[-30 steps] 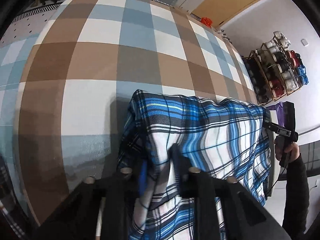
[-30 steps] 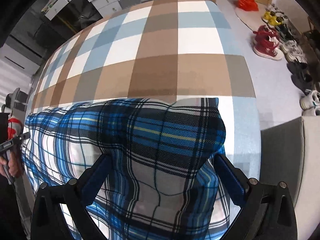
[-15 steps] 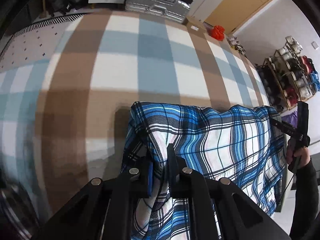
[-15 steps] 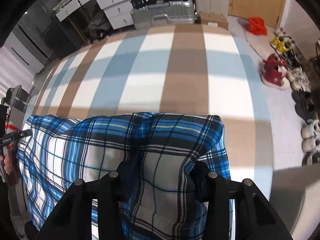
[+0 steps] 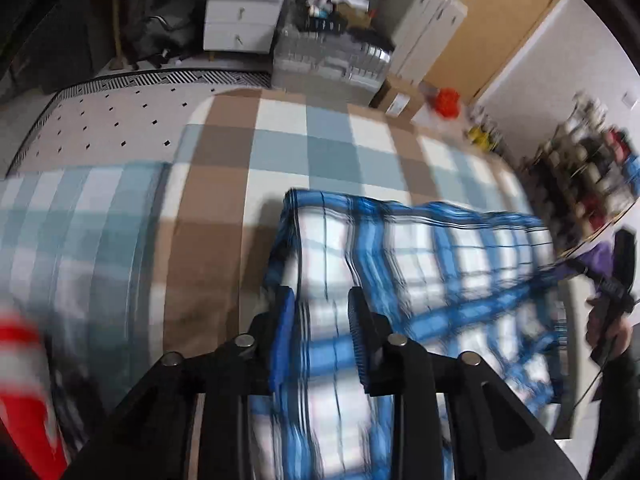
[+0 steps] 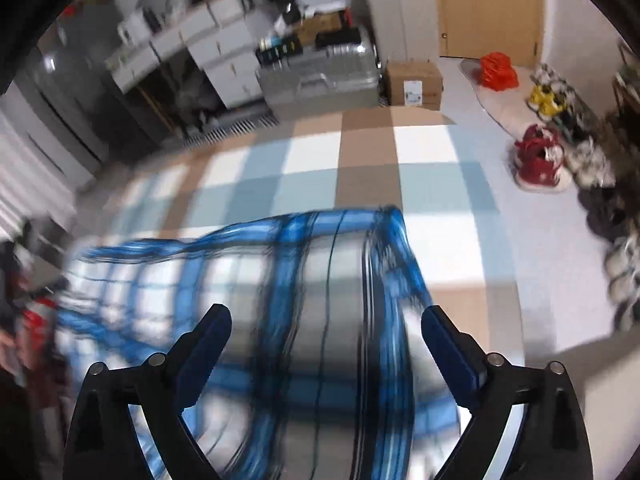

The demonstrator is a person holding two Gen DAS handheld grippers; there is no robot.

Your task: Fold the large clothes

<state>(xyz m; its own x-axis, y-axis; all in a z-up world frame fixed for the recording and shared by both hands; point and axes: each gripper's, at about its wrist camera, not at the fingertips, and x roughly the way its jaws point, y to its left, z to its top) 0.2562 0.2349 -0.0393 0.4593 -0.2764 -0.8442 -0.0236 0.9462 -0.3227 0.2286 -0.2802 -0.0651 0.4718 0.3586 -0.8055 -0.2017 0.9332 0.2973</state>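
A blue, white and black plaid garment (image 5: 420,264) lies folded on a bed with a brown, blue and white checked cover (image 5: 320,152). In the left wrist view my left gripper (image 5: 322,308) has its fingers partly apart with the garment's left edge between them; the view is blurred. In the right wrist view the garment (image 6: 280,280) fills the lower middle, and my right gripper (image 6: 324,320) is wide open above its right part, fingers clear of the cloth. The right gripper also shows at the far right of the left wrist view (image 5: 616,280).
Past the bed's far end stand a silver suitcase (image 6: 320,80), white drawers (image 5: 240,12) and a cardboard box (image 6: 414,84). Shoes (image 6: 540,160) and a shoe rack (image 5: 592,168) line the floor at the right. A wooden door (image 6: 488,8) is beyond.
Both grippers have pulled back and up from the garment. The right gripper has opened wide and let go of the cloth. The left gripper's fingers have spread a little.
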